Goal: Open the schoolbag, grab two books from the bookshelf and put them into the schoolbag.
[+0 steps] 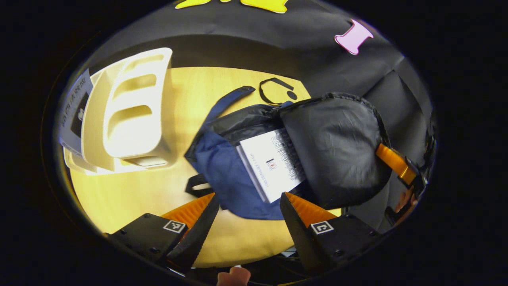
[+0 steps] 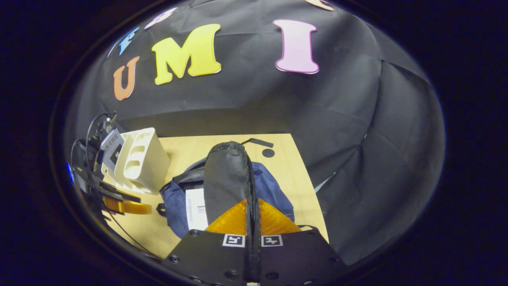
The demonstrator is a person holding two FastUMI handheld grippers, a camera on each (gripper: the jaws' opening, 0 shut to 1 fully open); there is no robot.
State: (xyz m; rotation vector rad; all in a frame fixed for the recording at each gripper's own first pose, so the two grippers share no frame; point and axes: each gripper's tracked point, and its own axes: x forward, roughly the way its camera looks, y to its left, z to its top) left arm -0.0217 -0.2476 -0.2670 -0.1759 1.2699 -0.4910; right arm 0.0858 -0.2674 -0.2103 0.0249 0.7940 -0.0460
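The blue schoolbag (image 1: pixel 226 174) lies open on the wooden table (image 1: pixel 131 198). My right gripper (image 2: pixel 252 202) is shut on the rim of its black flap (image 2: pixel 228 178) and holds it upright; in the left gripper view that gripper (image 1: pixel 391 158) grips the flap (image 1: pixel 337 147) at the right. A white book (image 1: pixel 274 163) lies half inside the bag's mouth, under the flap. My left gripper (image 1: pixel 249 196) is open just in front of the book, holding nothing. The white bookshelf (image 1: pixel 131 115) stands at the left with another book (image 1: pixel 73 115) behind it.
A black strap loop (image 1: pixel 278 89) lies on the table behind the bag. In the right gripper view the left gripper (image 2: pixel 127 206) with its cables sits left of the bookshelf (image 2: pixel 143 159). The table edge (image 2: pixel 309 186) runs to the bag's right.
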